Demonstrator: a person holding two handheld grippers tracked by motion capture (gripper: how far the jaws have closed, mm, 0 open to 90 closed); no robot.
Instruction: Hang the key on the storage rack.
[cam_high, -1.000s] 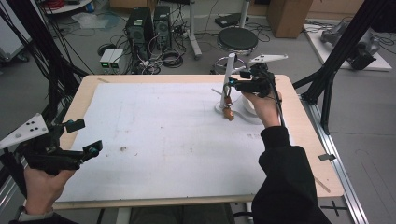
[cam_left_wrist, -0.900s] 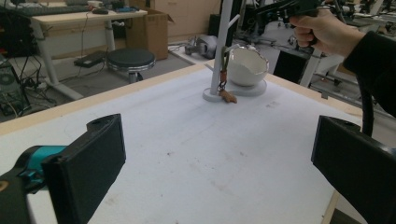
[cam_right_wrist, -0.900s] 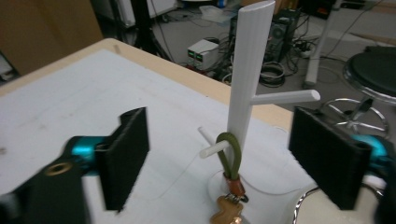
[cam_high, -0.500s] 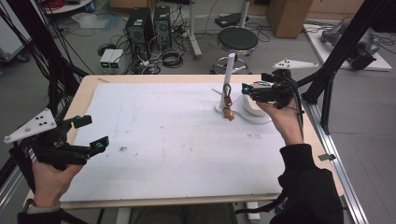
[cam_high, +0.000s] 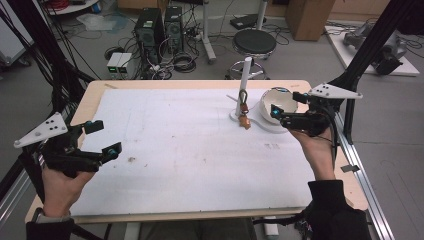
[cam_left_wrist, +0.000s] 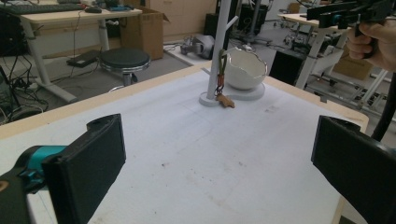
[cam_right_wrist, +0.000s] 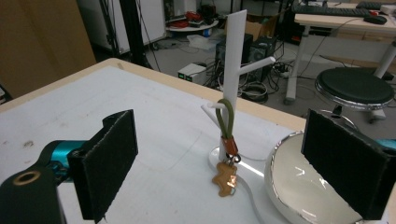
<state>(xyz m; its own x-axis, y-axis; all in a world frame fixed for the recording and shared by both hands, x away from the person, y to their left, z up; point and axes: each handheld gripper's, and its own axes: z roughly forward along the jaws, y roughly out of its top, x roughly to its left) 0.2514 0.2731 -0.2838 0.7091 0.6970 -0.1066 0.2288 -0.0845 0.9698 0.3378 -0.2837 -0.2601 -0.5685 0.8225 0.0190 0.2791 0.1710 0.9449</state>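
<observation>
A white peg stand (cam_high: 245, 82) rises at the table's far right. From its low peg hangs a keychain (cam_right_wrist: 227, 140) with a green loop, an orange clasp and a brown gingerbread charm (cam_high: 244, 120) resting by the base. My right gripper (cam_high: 285, 102) hovers to the right of the stand, over a white bowl (cam_high: 280, 100). Its jaws have just been opening, and its pads (cam_right_wrist: 109, 161) stand wide apart with nothing between them. My left gripper (cam_high: 103, 137) is held open and empty at the near left, its pads (cam_left_wrist: 88, 165) far from the stand (cam_left_wrist: 219, 51).
The bowl (cam_right_wrist: 299, 186) sits on a white base just right of the stand. The table (cam_high: 200, 220) is covered by a white mat with a few small marks. A stool (cam_high: 255, 42), computers and cables stand on the floor beyond the far edge.
My right gripper has drawn back to the right, from the keychain on the stand to above the bowl, with jaws spread. The keychain stays on its peg. The left hand has barely moved.
</observation>
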